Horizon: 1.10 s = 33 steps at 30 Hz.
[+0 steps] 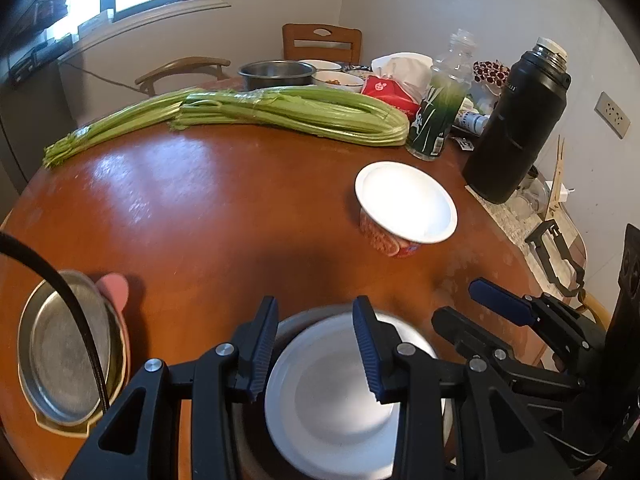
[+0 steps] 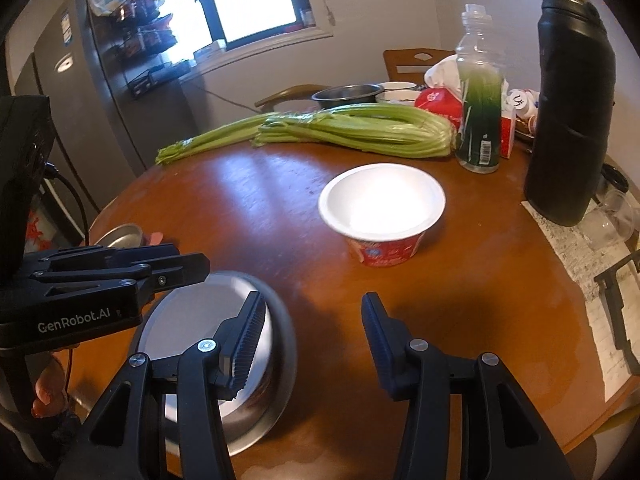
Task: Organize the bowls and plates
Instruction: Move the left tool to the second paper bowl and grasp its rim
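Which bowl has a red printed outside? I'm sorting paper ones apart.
The white-rimmed paper bowl mid-table, alone near the black thermos; the near dishes are plain metal and white.

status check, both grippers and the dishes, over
Left hand-held gripper open over white plate stacked in metal dish. Right hand-held gripper open, empty. Paper bowl loose mid-table. Celery behind, not in the way.
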Available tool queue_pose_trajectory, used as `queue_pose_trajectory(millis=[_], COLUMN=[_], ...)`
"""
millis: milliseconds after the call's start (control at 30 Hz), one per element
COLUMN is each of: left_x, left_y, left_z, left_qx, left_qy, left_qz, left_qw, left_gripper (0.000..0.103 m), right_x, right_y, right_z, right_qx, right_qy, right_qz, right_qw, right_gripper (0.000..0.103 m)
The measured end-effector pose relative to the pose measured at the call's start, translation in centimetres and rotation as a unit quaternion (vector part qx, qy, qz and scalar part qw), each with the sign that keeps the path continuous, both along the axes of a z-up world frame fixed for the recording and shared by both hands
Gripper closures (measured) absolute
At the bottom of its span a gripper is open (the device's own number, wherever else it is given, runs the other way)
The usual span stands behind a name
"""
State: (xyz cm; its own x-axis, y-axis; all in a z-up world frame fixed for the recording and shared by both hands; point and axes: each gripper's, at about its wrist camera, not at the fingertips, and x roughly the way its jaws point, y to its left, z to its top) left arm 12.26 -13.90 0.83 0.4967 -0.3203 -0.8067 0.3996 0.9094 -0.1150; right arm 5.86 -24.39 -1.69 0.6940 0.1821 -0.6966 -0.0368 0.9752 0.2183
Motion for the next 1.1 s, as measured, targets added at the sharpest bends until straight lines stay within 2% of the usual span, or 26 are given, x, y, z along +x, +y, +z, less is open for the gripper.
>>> queue_pose_trajectory(millis=[500,633,933,1100], left_x=[5.1,6.0,8.0,8.6], left_y=[-3.9,-5.1,-6.0,-5.7], left_z=[-0.1,0.0,-1.1,-1.6], left_qx=[0.009,0.015,0.014,0.006], left_qy=[0.018,0.008,0.029,0.039], left_qz=[-0.020,-0.035,-0.046,-0.042], left_qw=[0.9996,0.9992,0.9984,0.9983], left_gripper=[0.064,0.064,0.064,0.064], right_x=[5.3,7.0,10.9,11.6], right_y=[-5.0,-6.3,-6.8,-6.3], right_z=[0.2,-0.3,-2.3,-3.0], right_qx=[0.002,-0.001,-0.024,-0.028], right_qy=[0.014,0.028,0.056,0.062], right_qz=[-0.063,-0.076,-0.067,-0.051], right_qw=[0.998,0.997,0.996,0.996], right_gripper=[0.051,0.051,0.051,0.054])
